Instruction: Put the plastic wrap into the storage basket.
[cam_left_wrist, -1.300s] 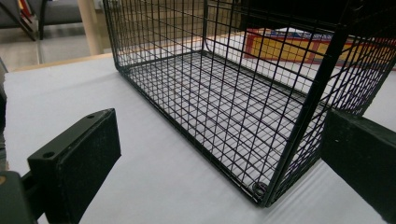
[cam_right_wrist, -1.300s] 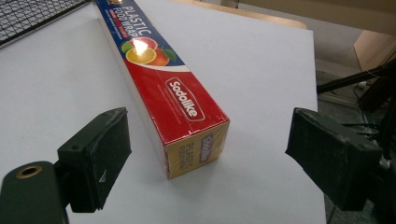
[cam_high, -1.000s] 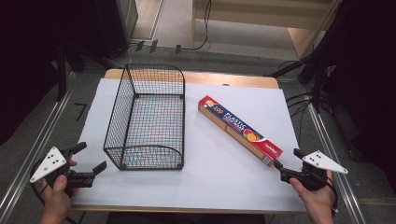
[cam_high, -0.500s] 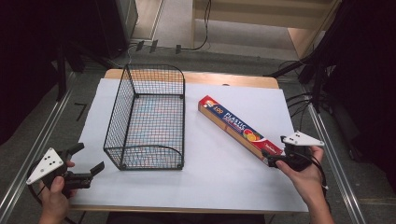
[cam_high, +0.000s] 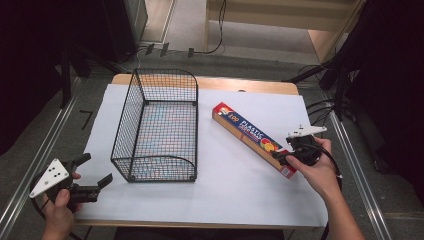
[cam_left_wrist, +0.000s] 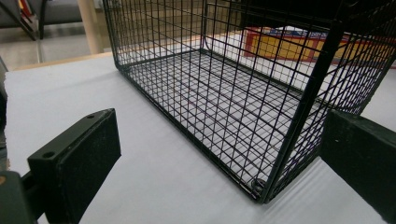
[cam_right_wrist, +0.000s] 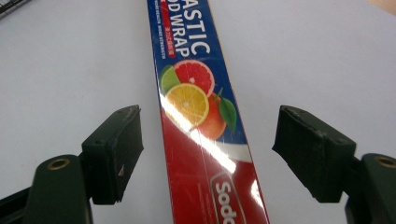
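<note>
Your right gripper (cam_right_wrist: 208, 154): jaws straddle red end of wrap box (cam_right_wrist: 201, 116), one either side, clear gaps to both pads; not gripping. Jaws have just been closing, box between them. Box lies flat on white sheet (cam_high: 235, 185), running away ahead of that gripper. Your left gripper (cam_left_wrist: 219, 154): jaws spread wide, released, holding nothing. Wire basket (cam_left_wrist: 243, 88) just ahead of it, near corner between jaw tips, untouched.

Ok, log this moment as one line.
right tool: jaws just closing, straddling plastic wrap box, no contact | left tool: open, facing wire basket
</note>
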